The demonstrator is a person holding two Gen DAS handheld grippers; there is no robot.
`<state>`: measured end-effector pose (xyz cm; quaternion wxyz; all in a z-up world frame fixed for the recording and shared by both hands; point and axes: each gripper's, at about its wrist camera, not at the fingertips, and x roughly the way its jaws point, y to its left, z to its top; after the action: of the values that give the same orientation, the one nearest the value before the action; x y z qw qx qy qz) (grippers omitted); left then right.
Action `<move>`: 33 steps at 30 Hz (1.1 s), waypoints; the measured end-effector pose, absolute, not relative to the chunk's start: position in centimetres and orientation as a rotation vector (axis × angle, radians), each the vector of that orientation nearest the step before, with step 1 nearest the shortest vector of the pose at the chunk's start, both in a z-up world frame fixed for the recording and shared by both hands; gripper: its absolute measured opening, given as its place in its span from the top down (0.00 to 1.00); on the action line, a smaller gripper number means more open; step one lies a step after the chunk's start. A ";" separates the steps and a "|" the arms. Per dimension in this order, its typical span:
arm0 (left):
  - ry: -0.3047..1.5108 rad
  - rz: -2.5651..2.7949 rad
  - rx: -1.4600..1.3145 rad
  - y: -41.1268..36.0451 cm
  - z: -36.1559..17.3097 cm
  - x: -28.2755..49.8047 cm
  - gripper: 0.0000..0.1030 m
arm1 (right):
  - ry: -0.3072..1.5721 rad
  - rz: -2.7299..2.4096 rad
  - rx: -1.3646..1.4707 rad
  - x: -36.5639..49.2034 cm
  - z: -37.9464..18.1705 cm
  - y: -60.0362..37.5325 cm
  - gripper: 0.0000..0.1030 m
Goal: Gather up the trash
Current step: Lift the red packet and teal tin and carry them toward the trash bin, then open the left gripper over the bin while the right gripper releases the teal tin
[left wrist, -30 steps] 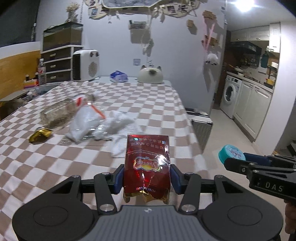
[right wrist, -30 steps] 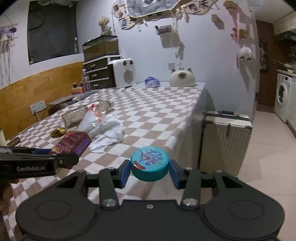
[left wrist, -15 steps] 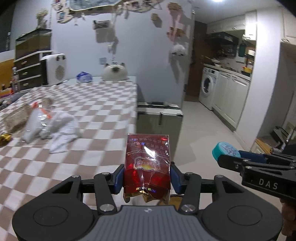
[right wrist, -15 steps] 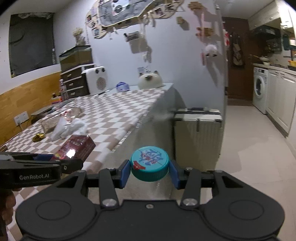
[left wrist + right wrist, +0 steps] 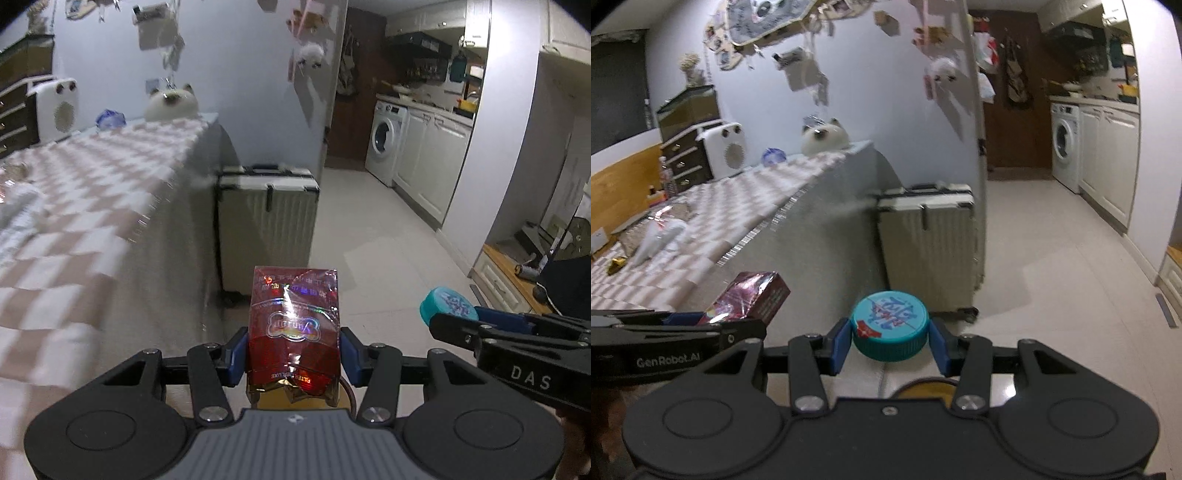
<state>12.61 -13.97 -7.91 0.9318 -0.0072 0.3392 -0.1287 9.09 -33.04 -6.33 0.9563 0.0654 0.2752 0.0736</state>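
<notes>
Red packet [image 5: 293, 325] clamped between left tongs [image 5: 293, 354].

A crumpled red foil packet [image 5: 294, 332] stands upright, off the side of the checkered table [image 5: 92, 206]. A round teal cap [image 5: 889, 325], printed top up, hovers beside the packet, also off that table, near the suitcase [image 5: 929, 240].

A checkered table [image 5: 110, 192] is set against a pale wall [image 5: 236, 74]; a suitcase [image 5: 267, 221] stands beside it on tiled floor [image 5: 388, 251], a washer [image 5: 386, 142] beyond.
</notes>
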 end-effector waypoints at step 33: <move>1.211 -0.181 -0.024 -20.1 -37.6 32.9 0.50 | 1.031 -0.095 0.450 27.1 -32.7 -38.1 0.55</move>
<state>32.88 -20.09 -37.59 0.8184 -0.0110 0.5682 -0.0852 27.05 -38.12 -32.67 0.8448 0.2131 0.4887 -0.0450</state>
